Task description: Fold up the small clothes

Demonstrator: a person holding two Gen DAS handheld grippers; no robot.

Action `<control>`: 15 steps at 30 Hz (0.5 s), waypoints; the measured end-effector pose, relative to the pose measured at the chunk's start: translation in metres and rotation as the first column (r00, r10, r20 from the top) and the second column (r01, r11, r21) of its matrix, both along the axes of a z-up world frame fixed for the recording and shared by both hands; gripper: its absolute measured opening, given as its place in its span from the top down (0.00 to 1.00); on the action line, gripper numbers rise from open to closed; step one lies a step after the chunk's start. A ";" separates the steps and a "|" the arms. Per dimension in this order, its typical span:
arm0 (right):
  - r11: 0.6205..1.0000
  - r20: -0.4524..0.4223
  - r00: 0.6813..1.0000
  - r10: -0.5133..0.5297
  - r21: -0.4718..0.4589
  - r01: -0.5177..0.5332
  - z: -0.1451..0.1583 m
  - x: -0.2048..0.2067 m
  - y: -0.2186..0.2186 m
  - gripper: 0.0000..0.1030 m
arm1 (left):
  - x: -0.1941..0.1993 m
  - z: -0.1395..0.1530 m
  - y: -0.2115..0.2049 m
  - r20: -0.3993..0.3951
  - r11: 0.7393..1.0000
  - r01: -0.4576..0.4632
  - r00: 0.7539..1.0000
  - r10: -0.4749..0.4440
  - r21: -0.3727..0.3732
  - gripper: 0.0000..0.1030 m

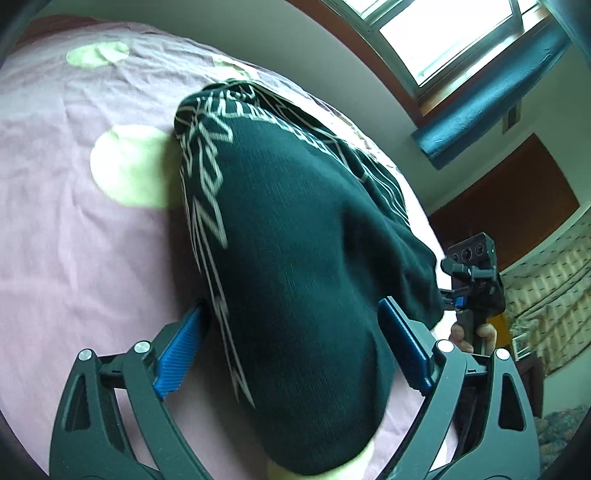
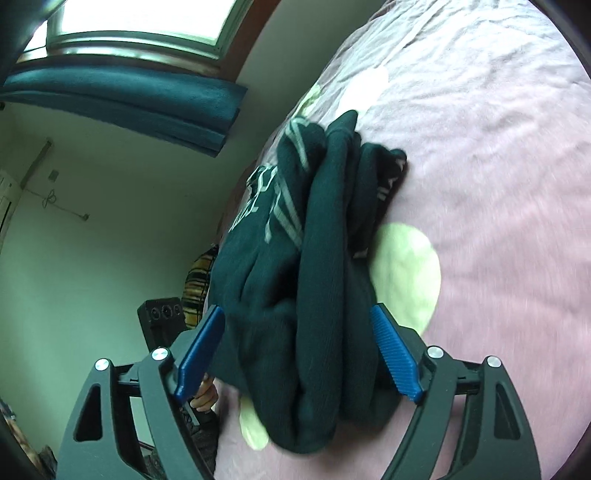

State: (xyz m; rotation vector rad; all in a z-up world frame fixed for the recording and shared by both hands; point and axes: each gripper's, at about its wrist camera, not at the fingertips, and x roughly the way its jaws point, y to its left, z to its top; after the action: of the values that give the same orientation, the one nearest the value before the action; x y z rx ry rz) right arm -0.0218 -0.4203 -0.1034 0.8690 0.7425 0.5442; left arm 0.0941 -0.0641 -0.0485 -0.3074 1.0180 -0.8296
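Dark green garment [image 1: 295, 236] with white lettering lies bunched on pink bed [image 1: 74, 221], partly over pale green dot [image 1: 129, 170]. Left gripper [image 1: 293, 350] fingers [image 1: 177, 350] spread, released, garment between them. Right gripper [image 2: 299, 350] fingers [image 2: 395, 354] likewise released, straddling garment's folded edge. Window [image 1: 443, 33] beyond bed.

The dark green garment [image 1: 295, 258] carries pale printed lettering along its edge and near its far end, but the letters are stretched, folded and blurred, so no word, brand or number on it can be read.
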 end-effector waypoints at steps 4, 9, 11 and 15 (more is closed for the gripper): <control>0.997 0.008 1.000 0.005 -0.079 -0.004 -0.002 -0.012 0.017 0.20 | -0.008 -0.003 -0.006 0.017 0.999 0.002 1.000 -0.003 0.042 0.18; 0.996 -0.036 0.999 -0.008 -0.086 0.005 -0.017 -0.011 0.012 0.57 | -0.013 -0.008 -0.008 0.024 0.995 -0.017 1.000 0.015 0.096 0.34; 0.999 -0.031 0.999 0.005 -0.044 -0.006 -0.025 -0.011 0.007 0.58 | -0.016 -0.008 -0.010 0.041 0.994 -0.024 0.999 0.019 0.111 0.34; 1.000 -0.019 1.000 0.014 -0.026 -0.014 -0.031 -0.011 0.005 0.58 | -0.016 -0.007 -0.011 0.049 0.993 -0.031 0.999 0.025 0.118 0.35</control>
State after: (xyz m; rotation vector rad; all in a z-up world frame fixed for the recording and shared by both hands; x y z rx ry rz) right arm -0.0329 -0.4155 -0.1340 0.8464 0.7711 0.5384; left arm 0.0785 -0.0753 -0.0554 -0.1994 1.0123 -0.7448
